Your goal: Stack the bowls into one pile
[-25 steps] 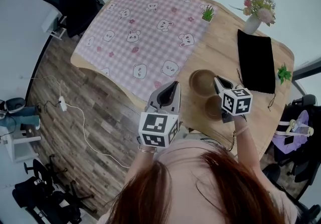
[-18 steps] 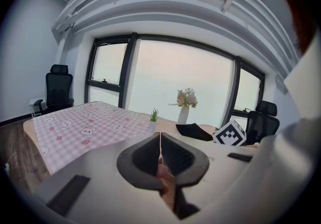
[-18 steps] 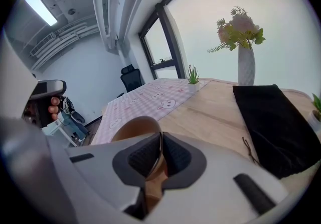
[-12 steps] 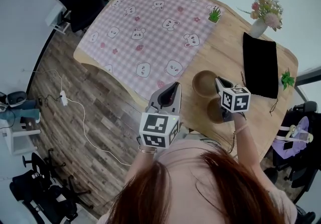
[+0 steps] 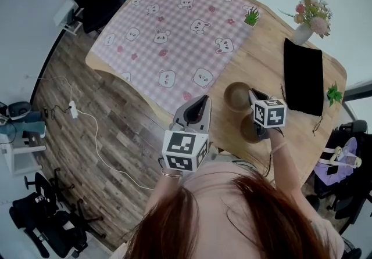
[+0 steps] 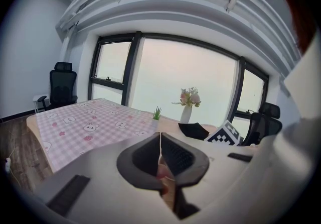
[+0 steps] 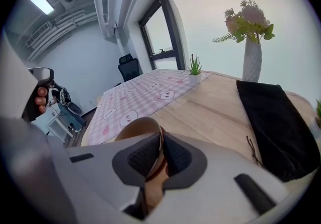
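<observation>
Bowls: far bowl [image 5: 236, 96] and near bowl [image 5: 248, 129] lie side by side on table [image 5: 263, 54], near right. Right hand-held gripper [image 7: 160, 140] pinches far bowl's rim; left hand-held gripper [image 6: 160, 140] has its jaws together, empty. I would lift level, then centre over near bowl.

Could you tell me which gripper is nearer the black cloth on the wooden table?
Right. The right gripper, shut on a brown bowl, sits beside the black cloth; the left gripper hangs farther left, at the edge of the table.
</observation>
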`<state>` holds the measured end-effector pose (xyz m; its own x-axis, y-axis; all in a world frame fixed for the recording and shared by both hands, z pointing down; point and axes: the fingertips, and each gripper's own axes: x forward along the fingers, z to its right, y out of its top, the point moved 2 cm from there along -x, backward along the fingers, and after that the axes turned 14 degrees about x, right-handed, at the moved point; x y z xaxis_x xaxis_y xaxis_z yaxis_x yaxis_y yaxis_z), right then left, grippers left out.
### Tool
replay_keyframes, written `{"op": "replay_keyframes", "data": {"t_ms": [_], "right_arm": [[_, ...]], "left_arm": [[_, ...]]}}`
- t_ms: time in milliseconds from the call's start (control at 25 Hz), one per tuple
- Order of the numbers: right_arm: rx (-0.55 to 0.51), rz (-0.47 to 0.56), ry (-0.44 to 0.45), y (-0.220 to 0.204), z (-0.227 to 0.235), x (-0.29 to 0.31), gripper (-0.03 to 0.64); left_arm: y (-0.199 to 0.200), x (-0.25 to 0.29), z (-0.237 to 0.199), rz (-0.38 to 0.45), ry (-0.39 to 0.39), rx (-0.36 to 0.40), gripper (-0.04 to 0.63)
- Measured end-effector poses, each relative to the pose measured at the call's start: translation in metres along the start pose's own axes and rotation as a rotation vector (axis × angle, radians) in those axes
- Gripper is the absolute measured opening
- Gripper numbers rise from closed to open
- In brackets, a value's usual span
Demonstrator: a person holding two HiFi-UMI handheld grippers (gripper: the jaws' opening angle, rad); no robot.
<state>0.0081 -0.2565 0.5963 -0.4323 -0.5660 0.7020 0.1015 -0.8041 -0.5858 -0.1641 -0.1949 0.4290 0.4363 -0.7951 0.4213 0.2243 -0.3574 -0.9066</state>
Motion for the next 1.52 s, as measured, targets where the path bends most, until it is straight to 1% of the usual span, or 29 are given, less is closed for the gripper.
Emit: {"op": "replay_keyframes", "data": {"t_ms": [360, 480, 600, 960, 1120, 1320, 1520], "right_arm": [[-0.027, -0.018, -0.034, -0.004, 0.003, 0.004, 0.022], [-0.04, -0.012, -0.039, -0.002, 0.002, 0.003, 0.049], [-0.039, 0.0, -0.039, 0.0, 0.003, 0.001, 0.058], [-0.043, 0.056, -0.032, 0.009, -0.002, -0.018, 0.058], [-0.055, 0.071, -0.024, 0.008, -0.003, -0.03, 0.035], [-0.072, 0.089, -0.021, 0.006, -0.007, -0.045, 0.026], [-0.079, 0.089, -0.023, 0.0, -0.001, -0.057, 0.021]], "left_arm": [[-0.003, 0.0, -0.005, 0.0, 0.008, -0.015, 0.012], [-0.002, -0.002, -0.004, 0.002, 0.008, -0.014, 0.012], [-0.001, -0.002, -0.003, 0.005, 0.007, -0.012, 0.012], [0.003, -0.005, 0.002, 0.02, 0.001, -0.013, 0.012], [0.004, -0.005, 0.008, 0.023, -0.01, -0.007, 0.012], [0.005, -0.009, 0.017, 0.027, -0.021, -0.005, 0.012], [0.004, -0.009, 0.028, 0.023, -0.028, -0.001, 0.012]]}}
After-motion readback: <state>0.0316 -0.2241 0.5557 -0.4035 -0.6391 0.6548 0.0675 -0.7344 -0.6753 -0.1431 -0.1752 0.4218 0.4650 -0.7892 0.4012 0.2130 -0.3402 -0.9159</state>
